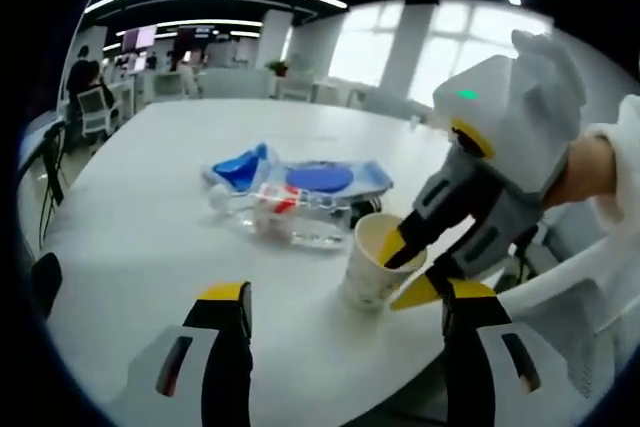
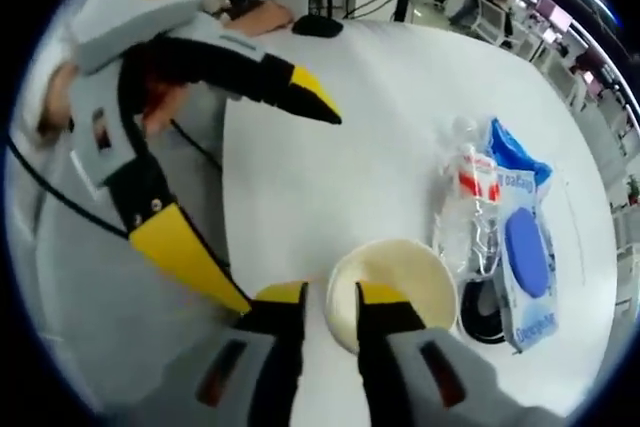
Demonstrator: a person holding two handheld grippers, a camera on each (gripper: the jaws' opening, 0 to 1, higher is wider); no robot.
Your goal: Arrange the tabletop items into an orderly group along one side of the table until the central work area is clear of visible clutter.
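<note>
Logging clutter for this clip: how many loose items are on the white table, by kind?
Paper cup: 1
Clear plastic bottle: 1
Blue-and-white packet: 1
Dark round item by the cup, partly hidden: 1
Total: 4

Paper cup (image 1: 376, 259) upright near the table (image 1: 140, 207) edge, right gripper (image 1: 413, 269) at its rim, one jaw inside, one outside; plastic bottle (image 1: 285, 217) lying just behind the cup; packet (image 1: 310, 178) flat beyond the bottle; left gripper (image 2: 262, 162) left of the cup
</note>
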